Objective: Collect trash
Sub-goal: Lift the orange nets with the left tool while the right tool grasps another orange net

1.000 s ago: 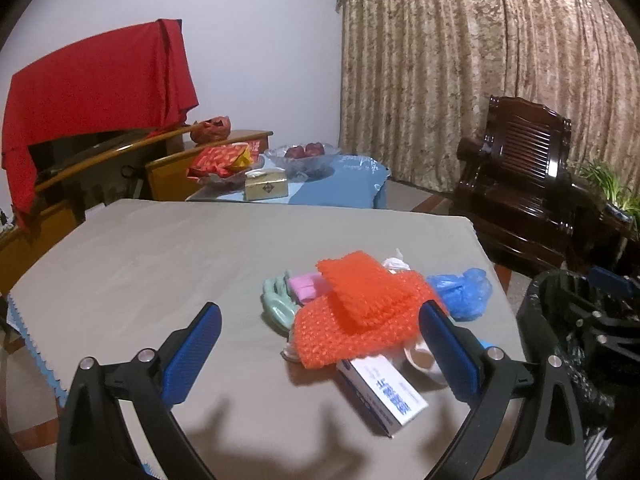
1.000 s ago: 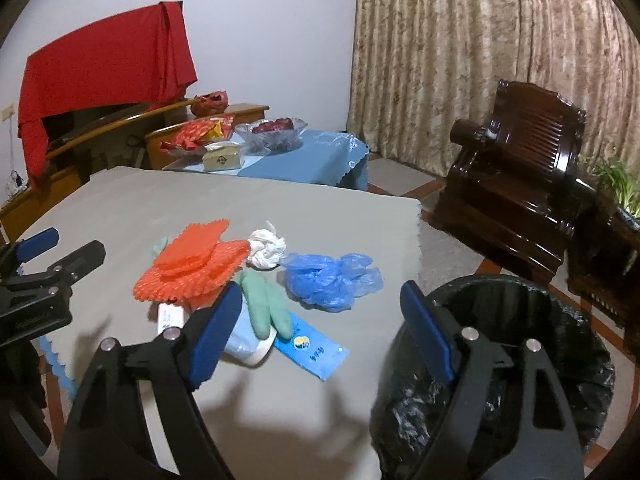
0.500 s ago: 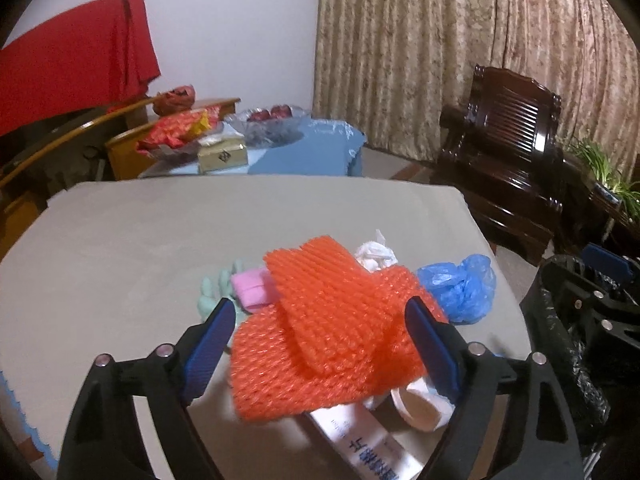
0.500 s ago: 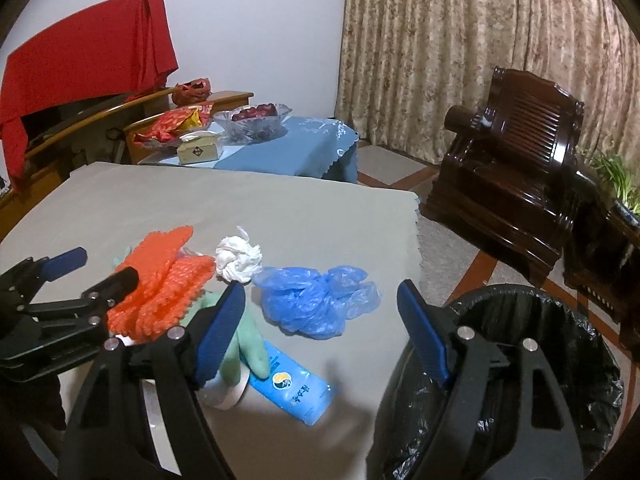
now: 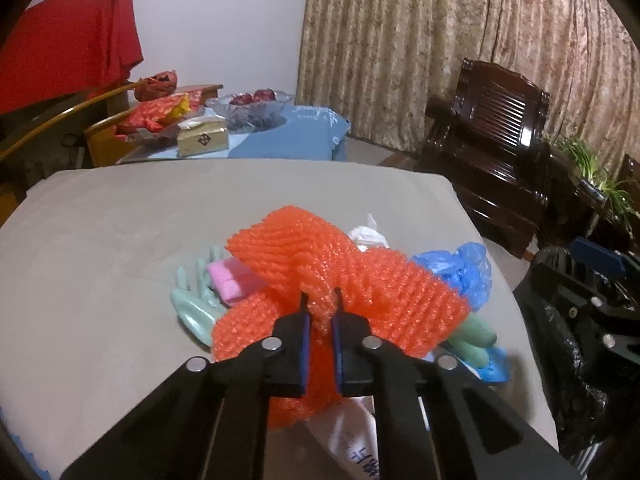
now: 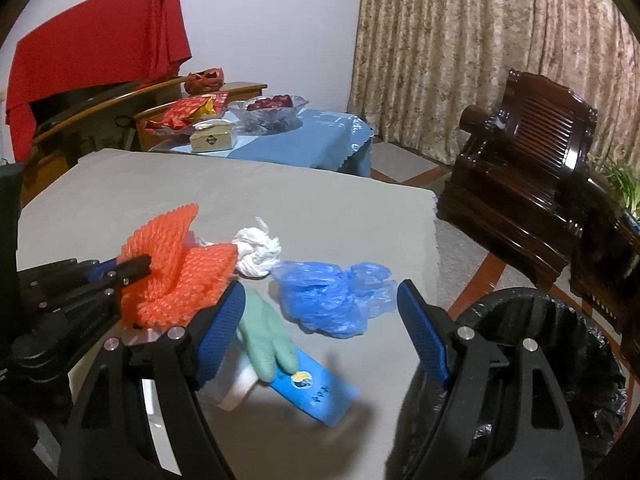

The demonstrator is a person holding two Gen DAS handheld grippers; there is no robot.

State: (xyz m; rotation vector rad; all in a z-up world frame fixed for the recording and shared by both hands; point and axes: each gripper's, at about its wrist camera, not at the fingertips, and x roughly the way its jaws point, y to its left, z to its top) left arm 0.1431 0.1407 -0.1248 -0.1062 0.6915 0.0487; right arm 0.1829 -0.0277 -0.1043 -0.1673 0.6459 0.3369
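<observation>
The orange foam fruit net (image 5: 340,280), judged light and compressible, is pinched at a bunched fold, centre frame, by the left gripper (image 5: 320,314), its jaws just closed; the right gripper (image 6: 320,320) is held wide, empty.

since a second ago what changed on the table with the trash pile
The left gripper came in over the pile and its jaws have just closed, pinching the orange foam net. The right gripper stays open above the blue plastic bag; the rest lies as before.
</observation>
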